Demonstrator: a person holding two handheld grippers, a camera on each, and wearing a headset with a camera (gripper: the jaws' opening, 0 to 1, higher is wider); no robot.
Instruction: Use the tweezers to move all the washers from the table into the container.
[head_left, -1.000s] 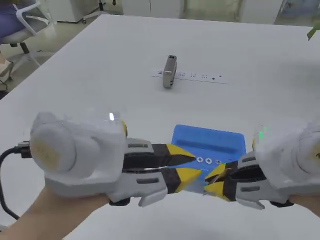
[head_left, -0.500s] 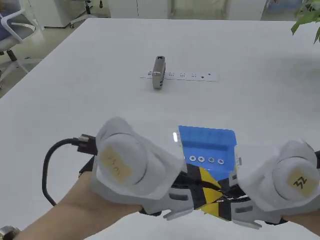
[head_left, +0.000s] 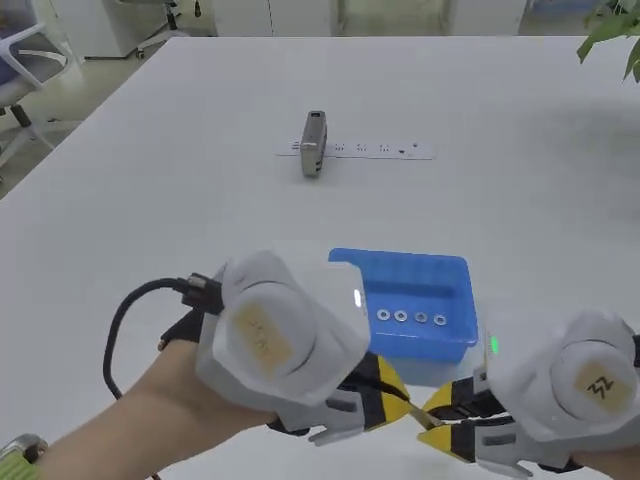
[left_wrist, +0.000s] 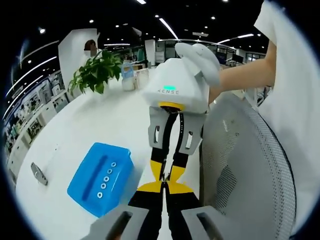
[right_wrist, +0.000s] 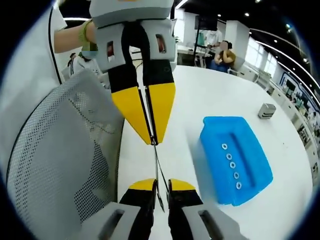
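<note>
**Both grippers pinching the tweezers before the container**

The white table is carrying everything. Near its front, the left gripper and the right gripper are meeting tip to tip, each pressing its jaws onto the thin tweezers running between them. Just beyond, the blue container is sitting on the table, with the washers lying in a row inside it.

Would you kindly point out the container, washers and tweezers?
container (head_left: 410, 283): head view, bare blue floor.
washers (head_left: 401, 316): head view, second from left in the row.
tweezers (right_wrist: 156, 170): right gripper view, thin metal shaft.
</note>
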